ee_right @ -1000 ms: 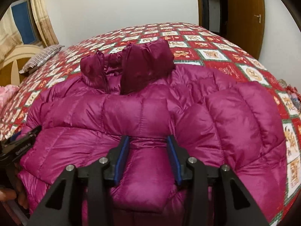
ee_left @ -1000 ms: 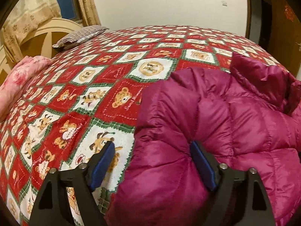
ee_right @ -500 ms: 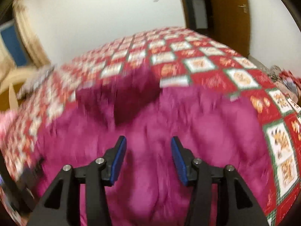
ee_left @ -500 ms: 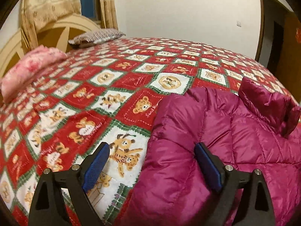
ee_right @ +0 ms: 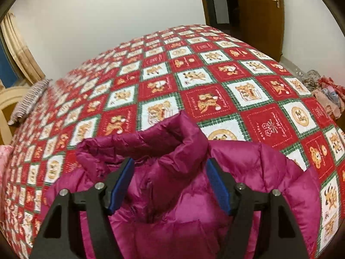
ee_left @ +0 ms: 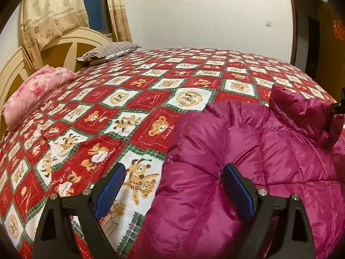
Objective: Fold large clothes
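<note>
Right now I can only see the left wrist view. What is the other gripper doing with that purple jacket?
Observer: The right gripper hangs over the jacket, jaws opening. The upright collar stands between them, apparently not pinched.
Operator: Is there anything past the bed on that side?
Observer: A heap of clothes lies on the floor beside the bed.
Operator: And the door?
Observer: The brown wooden door has a metal handle.
</note>
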Demonstrator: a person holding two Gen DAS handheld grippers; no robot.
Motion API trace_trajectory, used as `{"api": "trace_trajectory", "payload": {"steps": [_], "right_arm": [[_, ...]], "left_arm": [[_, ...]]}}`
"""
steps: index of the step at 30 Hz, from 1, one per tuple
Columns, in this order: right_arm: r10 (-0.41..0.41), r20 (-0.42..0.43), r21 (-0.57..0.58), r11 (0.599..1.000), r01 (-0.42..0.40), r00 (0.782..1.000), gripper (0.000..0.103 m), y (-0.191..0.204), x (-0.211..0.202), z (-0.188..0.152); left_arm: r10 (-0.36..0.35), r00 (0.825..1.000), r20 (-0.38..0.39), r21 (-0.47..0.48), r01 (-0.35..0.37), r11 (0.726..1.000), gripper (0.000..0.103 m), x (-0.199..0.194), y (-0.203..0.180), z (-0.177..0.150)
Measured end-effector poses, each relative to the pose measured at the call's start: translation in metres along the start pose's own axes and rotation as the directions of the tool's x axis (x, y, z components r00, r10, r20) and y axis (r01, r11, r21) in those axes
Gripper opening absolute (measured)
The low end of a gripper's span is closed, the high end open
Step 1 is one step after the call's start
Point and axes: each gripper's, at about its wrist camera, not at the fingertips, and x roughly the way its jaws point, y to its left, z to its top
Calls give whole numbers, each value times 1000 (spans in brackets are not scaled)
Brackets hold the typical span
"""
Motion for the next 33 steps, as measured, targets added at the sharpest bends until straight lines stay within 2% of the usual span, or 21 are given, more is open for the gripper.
{"api": "trace_trajectory", "payload": {"steps": [11,13,14,18,24,33], "right_arm": [[-17,-6,-12,1000,17,1000,72,-3,9,0],[-30,-14,-32,999,29,999,50,-2,10,-2],[-35,-27,-37,999,34,999,31,-3,10,-3],[-56,-24,-29,998,56,998,21,-12,5,-9],[-106,-39,-39,994,105,994,20,-28,8,-22],[-85,-47,16,996,85,995,17,-49,10,-32]], "left_arm": [[0,1000,-4,1,0,1000,92,1,0,0],[0,1000,-6,2,0,1000,92,1,0,0],[0,1000,-7,3,0,1000,92,2,0,0],[-1,1000,-8,1,1,1000,92,2,-1,0],[-1,1000,-10,2,1,1000,92,3,-1,0],[-5,1000,-14,-1,5,1000,92,4,0,-1]]}}
